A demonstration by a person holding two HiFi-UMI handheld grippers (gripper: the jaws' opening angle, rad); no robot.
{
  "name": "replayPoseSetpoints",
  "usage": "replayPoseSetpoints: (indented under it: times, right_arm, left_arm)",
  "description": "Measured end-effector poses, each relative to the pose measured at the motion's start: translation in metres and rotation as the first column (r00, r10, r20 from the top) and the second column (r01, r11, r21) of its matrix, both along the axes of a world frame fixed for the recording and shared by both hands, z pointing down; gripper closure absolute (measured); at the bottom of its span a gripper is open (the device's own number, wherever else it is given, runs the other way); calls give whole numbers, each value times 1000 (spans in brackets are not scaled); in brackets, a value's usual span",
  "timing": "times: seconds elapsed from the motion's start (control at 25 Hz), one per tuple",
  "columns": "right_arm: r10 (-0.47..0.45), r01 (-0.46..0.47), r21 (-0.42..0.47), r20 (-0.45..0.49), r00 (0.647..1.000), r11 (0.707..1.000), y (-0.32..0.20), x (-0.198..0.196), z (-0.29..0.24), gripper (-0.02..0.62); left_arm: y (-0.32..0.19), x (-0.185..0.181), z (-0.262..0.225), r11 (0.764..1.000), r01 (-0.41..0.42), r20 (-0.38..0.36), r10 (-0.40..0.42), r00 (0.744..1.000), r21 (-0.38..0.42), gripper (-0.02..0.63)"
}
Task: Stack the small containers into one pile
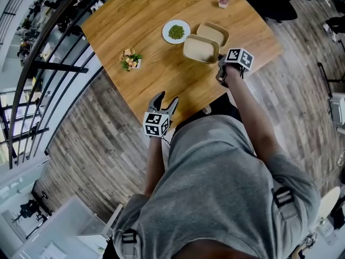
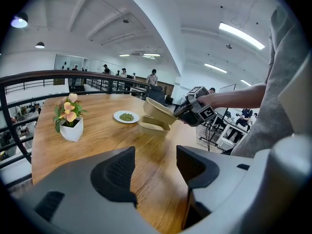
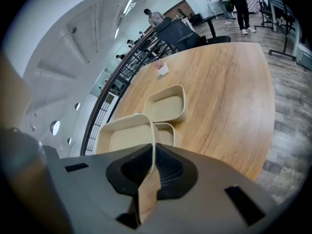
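Note:
My right gripper (image 1: 220, 65) (image 3: 149, 163) is shut on the near rim of a beige container (image 1: 200, 48) (image 3: 126, 136), which it holds tilted above the table. A second beige container (image 3: 168, 132) (image 2: 154, 126) lies on the wood directly under the held one. A third container (image 1: 213, 34) (image 3: 167, 103) rests just beyond them. The left gripper view shows the held container (image 2: 158, 110) slanting over the lower one. My left gripper (image 1: 163, 103) (image 2: 155, 162) is open and holds nothing, near the table's front edge, well apart from the containers.
A white plate of green bits (image 1: 176, 32) (image 2: 126, 116) sits left of the containers. A small white pot of flowers (image 1: 131, 60) (image 2: 71, 123) stands further left. A small pink cup (image 1: 223, 2) (image 3: 162, 68) is at the far edge. A dark railing (image 1: 38, 47) runs along the left.

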State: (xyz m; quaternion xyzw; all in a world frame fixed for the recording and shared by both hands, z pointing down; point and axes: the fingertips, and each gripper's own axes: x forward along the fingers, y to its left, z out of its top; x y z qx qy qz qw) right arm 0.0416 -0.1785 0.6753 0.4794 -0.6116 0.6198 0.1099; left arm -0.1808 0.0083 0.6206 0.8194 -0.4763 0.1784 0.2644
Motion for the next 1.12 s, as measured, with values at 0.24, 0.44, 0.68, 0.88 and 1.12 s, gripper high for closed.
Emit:
replayPoseSetpoints:
  times: [0.24, 0.44, 0.68, 0.88, 1.12]
  right_arm:
    - [107, -107, -48, -1, 994, 993, -2, 2, 14, 569]
    - [147, -147, -74, -10, 989, 986, -2, 0, 22, 567]
    - [156, -156, -92, -12, 988, 983, -2, -2, 29, 563]
    - [180, -182, -108, -28, 983, 977, 0, 0, 34, 561]
    - [187, -192, -114, -48, 981, 975, 0, 2, 39, 555]
  left_arm:
    - [-5, 1, -1, 1000, 0, 0, 0, 1000, 5, 336]
    - [-6, 1, -2, 1000, 4, -3, -4, 1000, 7, 336]
    - [-4, 0, 0, 1000, 11, -3, -11, 1000, -2, 336]
    - [-7, -1, 0, 1000, 12, -4, -12, 1000, -7, 336]
    - [-10, 2, 2, 1000, 2, -4, -2, 1000, -9, 336]
